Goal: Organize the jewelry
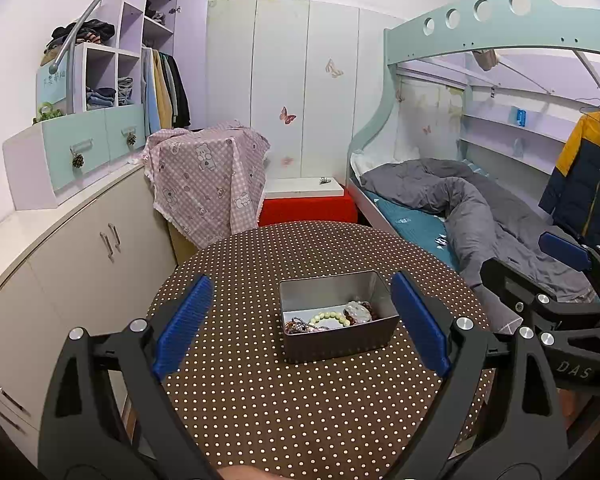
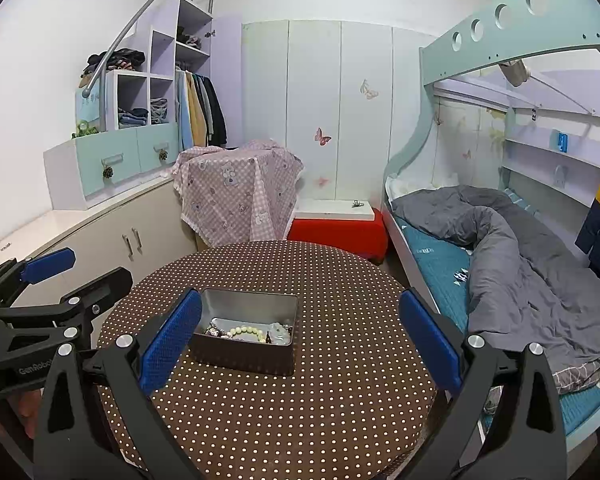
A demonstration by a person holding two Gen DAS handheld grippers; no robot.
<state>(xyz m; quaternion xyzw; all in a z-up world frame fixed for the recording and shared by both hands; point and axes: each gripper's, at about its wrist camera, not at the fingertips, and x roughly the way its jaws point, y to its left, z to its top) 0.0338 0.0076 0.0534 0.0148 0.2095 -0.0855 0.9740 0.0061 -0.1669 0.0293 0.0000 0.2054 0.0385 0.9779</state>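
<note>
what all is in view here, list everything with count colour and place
tin: one, grey metal, open, on the table
jewelry: several pieces, pale green beads, dark red beads, silver, inside the tin
table: one, round, brown cloth with white dots, foreground
covered stand: one, pink checked cloth, behind the table
red box: one, white slab on top, by the wardrobe
wardrobe: one, white, butterfly stickers, back wall
bunk bed: one, mint frame, grey duvet, right
jacket: one, yellow and navy, hanging far right
left tool: one, black, blue pads, open
right tool: one, same, open
</note>
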